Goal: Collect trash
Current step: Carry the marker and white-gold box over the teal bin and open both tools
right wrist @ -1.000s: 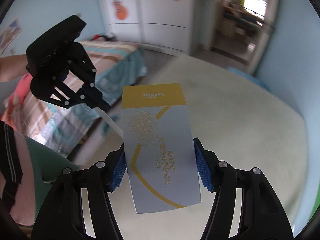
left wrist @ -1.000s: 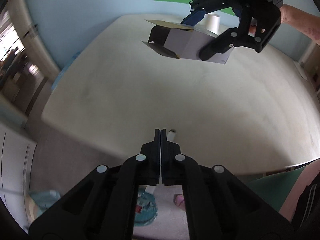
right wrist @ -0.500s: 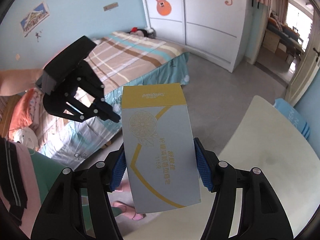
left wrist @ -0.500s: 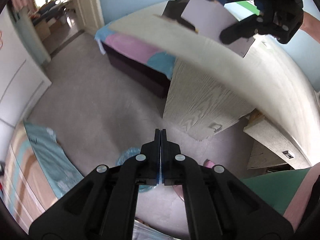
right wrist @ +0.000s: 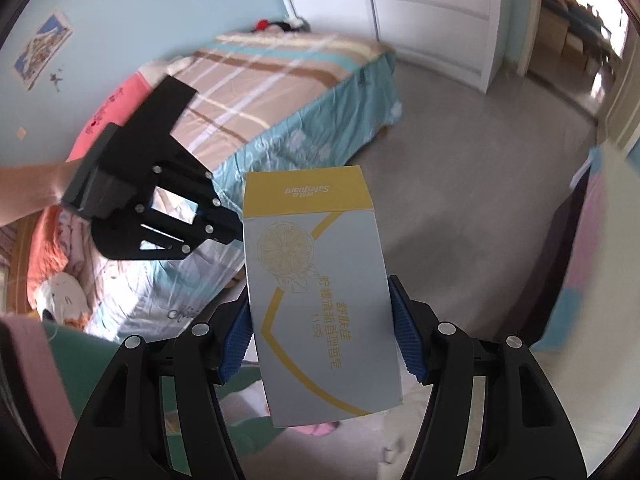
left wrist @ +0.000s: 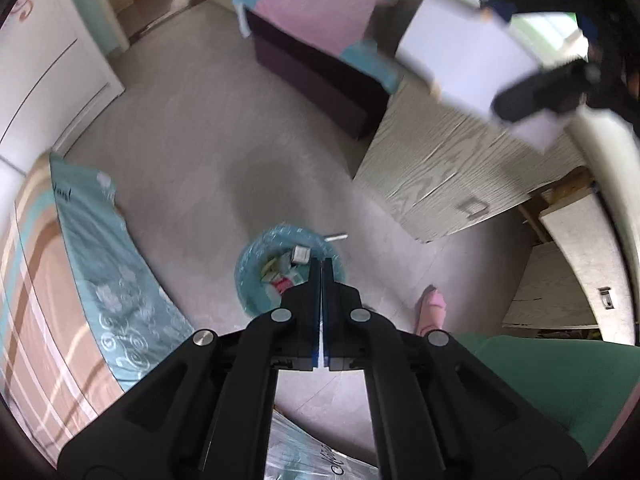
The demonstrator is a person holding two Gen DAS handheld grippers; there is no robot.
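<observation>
Gripping a soap box [right wrist: 320,292], the right tongs [right wrist: 320,340] have left the desk [left wrist: 592,168]; left tongs [left wrist: 321,268], now opening slightly and empty, point into the bin [left wrist: 256,276].

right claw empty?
No. In the right wrist view the right claw is shut on the soap box, with its blue pads pressed against both sides of the carton.

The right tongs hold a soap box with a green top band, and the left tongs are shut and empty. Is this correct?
Not quite: the soap box in the right tongs has a yellow top band, not green, as the right wrist view shows. The left tongs are indeed shut and empty.
</observation>
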